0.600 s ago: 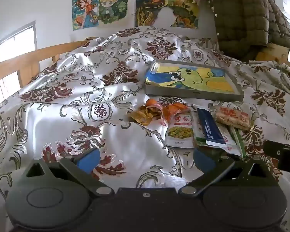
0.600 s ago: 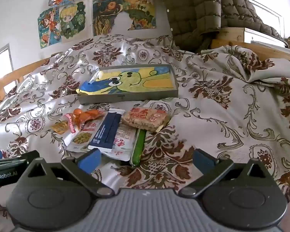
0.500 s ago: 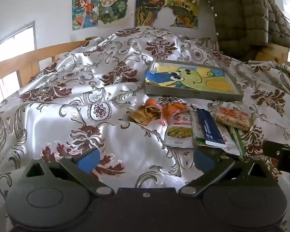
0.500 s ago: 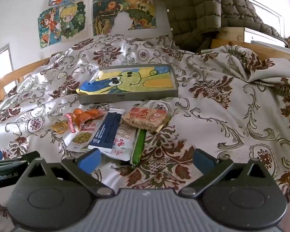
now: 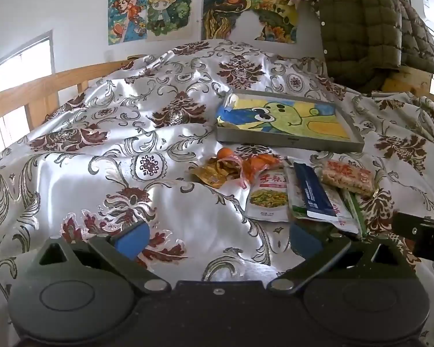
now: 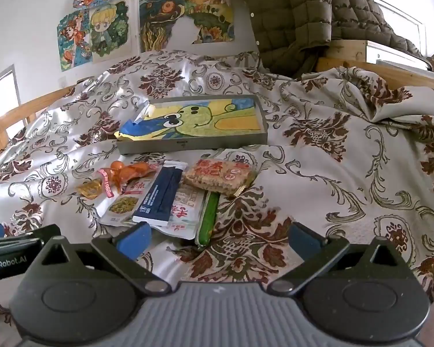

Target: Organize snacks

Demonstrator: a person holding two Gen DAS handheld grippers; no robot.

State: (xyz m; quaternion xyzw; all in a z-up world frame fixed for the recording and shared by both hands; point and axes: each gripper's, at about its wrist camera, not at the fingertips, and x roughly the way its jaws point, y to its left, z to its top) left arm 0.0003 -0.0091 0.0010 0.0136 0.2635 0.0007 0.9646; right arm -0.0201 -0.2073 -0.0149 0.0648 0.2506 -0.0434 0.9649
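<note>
Right now both tongs, left tongs [image 5: 218, 238] and right tongs [image 6: 218, 238], hang wide open, empty, short of the snacks [image 6: 170, 196] heaped on the bed [image 6: 318, 173] before the tray [image 6: 193, 143]. Nothing's sorted; next comes picking one packet.

The bedspread [image 5: 107, 150] lies bare left of the snack pile [image 5: 292, 185], giving open passage. Far behind the pile the gray tray [image 6: 193, 144] blocks the way; bare cloth also spreads right of the rice cracker pack [image 6: 220, 176].
</note>
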